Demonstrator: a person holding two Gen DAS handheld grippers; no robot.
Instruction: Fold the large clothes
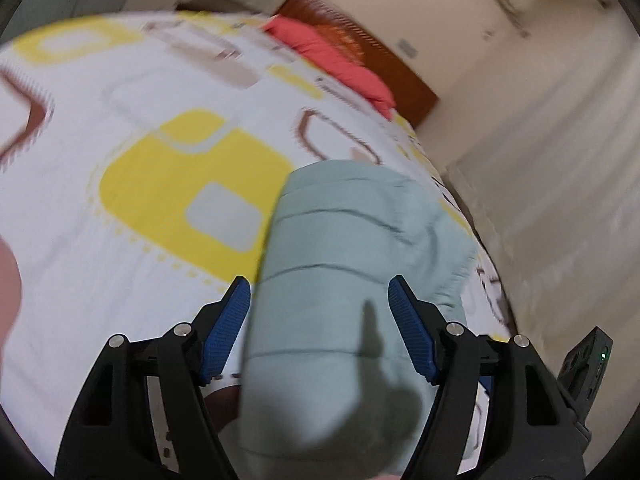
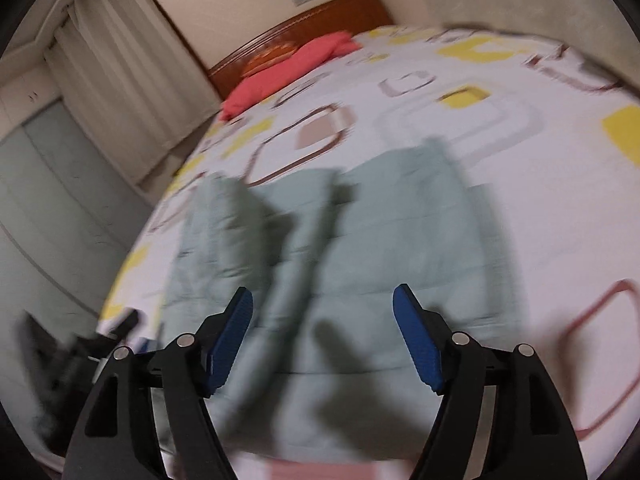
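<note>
A pale green quilted garment (image 1: 340, 264) lies folded on the patterned bed sheet (image 1: 120, 260), near the bed's edge. My left gripper (image 1: 320, 292) hovers over it with its blue pads (image 1: 224, 332) spread wide and nothing pinched between them. In the right wrist view the same green garment (image 2: 360, 240) lies spread across the sheet (image 2: 540, 220), with a raised fold running up its middle. My right gripper (image 2: 324, 300) also stands open above the cloth, pads clear of it. Both views are blurred by motion.
A coral-red pillow (image 2: 288, 68) lies at the head of the bed against a brown wooden headboard (image 2: 320, 16). Curtains (image 2: 132, 76) and a wall flank the bed. The other gripper's dark body (image 1: 584, 364) shows at the right edge of the left wrist view.
</note>
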